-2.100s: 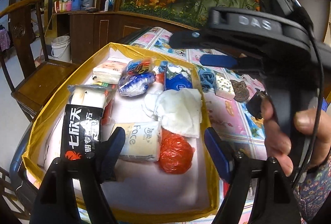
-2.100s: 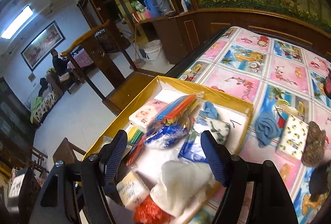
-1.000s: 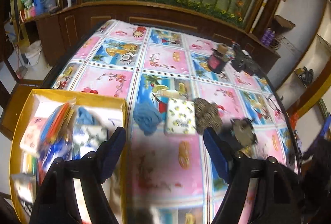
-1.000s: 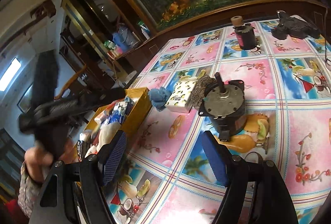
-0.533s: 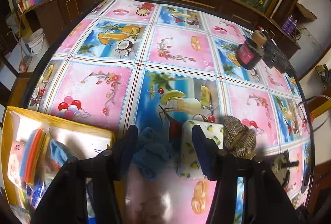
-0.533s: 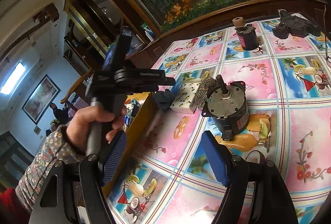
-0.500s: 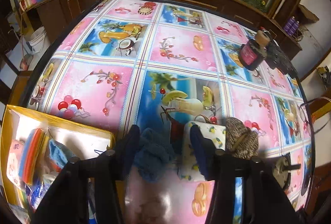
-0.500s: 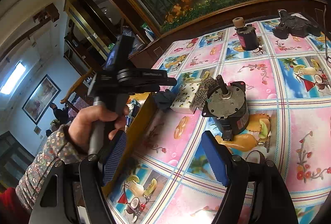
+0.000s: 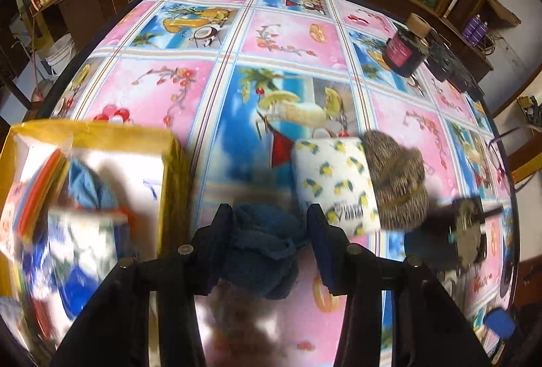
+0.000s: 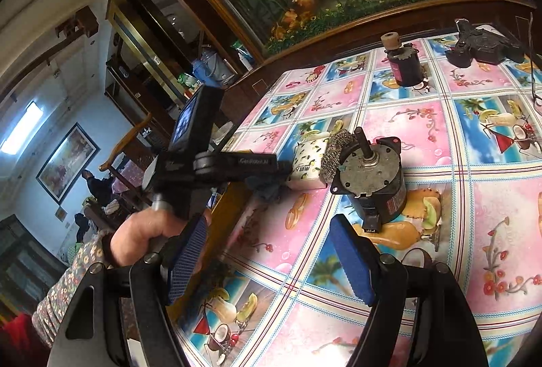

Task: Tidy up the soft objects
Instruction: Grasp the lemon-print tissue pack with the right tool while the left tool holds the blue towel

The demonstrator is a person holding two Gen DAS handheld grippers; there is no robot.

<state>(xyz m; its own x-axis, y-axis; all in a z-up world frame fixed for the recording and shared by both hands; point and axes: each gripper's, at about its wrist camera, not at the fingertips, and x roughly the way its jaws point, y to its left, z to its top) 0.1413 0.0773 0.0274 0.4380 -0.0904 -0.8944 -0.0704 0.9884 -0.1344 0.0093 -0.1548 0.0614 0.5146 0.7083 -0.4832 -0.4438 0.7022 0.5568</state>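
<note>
Left wrist view: the left tool (image 9: 271, 226) sits at lower centre of the frame, its two fingers pinching a crumpled dark blue cloth (image 9: 262, 252) between the pads. The cloth is a bunched wad with no clear long axis; most of it bulges toward the bottom of the frame, between the finger arms, and whether it touches the tabletop (image 9: 288, 38) cannot be told. Just right of the tool lies a white tissue pack with lemon print (image 9: 333, 186), its long axis running from upper left to lower right, barcode end nearest the tool. Touching its right side is a brown knitted piece (image 9: 398, 179). Further right a grey gear motor (image 9: 455, 236) is blurred. At left, the yellow box (image 9: 171, 177) holds blurred packets and a light blue cloth (image 9: 89, 189).

Right wrist view: the right tool (image 10: 271, 260) is spread wide at lower centre, nothing between its fingers, above the fruit-print tabletop. Beyond it the gear motor stands with its shaft pointing up and left. At mid-left the person's left hand (image 10: 142, 236) grips the other tool's handle, whose tip meets the blue cloth beside the tissue pack.
</note>
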